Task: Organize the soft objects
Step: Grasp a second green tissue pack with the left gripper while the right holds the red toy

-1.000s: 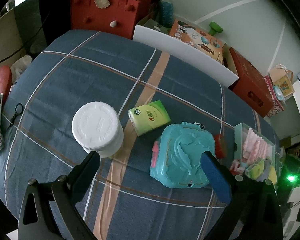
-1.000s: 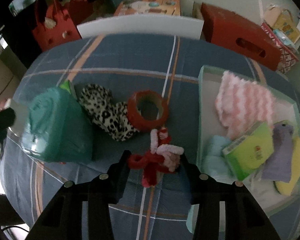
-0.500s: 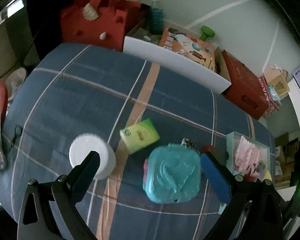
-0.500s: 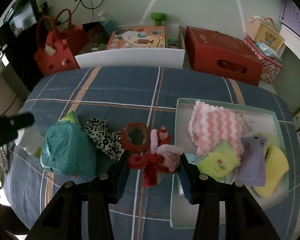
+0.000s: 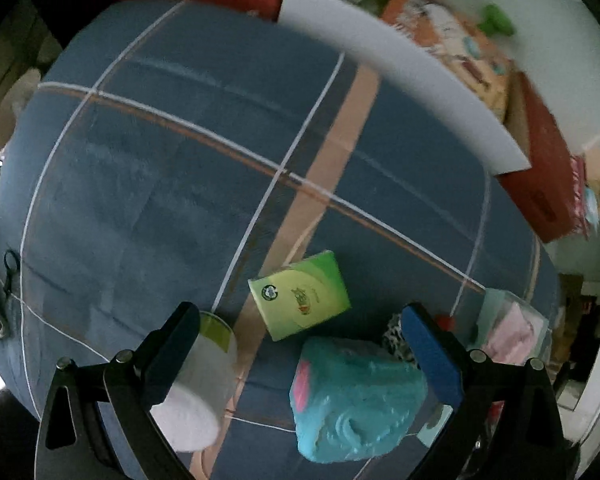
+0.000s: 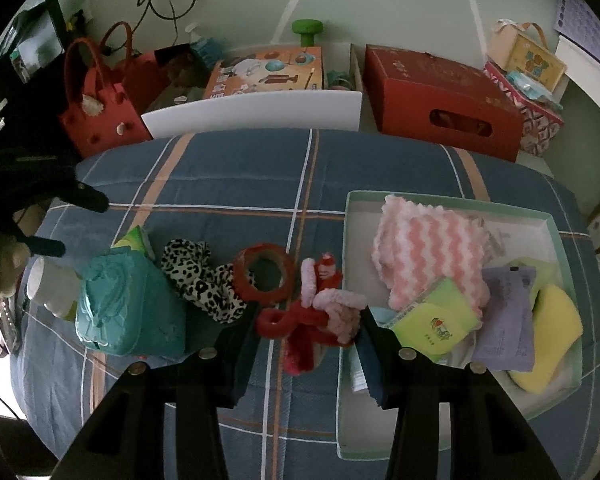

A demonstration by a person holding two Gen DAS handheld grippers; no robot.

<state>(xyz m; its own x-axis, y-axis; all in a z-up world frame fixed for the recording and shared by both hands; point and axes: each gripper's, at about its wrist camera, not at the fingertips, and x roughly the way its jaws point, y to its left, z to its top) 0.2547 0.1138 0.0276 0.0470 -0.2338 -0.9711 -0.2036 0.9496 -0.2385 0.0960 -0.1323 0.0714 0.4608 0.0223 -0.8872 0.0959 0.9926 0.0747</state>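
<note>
My right gripper point(image 6: 312, 320) is shut on a red and pink fuzzy toy point(image 6: 320, 312), held just left of the pale green tray point(image 6: 448, 199). In the tray lie a pink-and-white towel point(image 6: 424, 256), a green tissue pack point(image 6: 432, 324), a purple pack point(image 6: 508, 316) and a yellow sponge point(image 6: 556, 328). My left gripper point(image 5: 300, 314) is open and points steeply down over a second green tissue pack point(image 5: 300, 294). It holds nothing. A leopard-print scrunchie point(image 6: 202, 280) lies between the teal pouch point(image 6: 128, 304) and the red tape roll point(image 6: 265, 272).
A white jar point(image 5: 196, 404) stands by my left finger, and the teal pouch point(image 5: 356, 396) lies by the right one. A white board point(image 6: 252, 114), red bags point(image 6: 100, 108) and a red box point(image 6: 440, 112) line the far edge of the blue plaid cloth point(image 6: 228, 184).
The left gripper has swung over the tissue pack, so the jar and teal pouch have slid to the bottom of its view. The right gripper has risen a little with the fuzzy toy.
</note>
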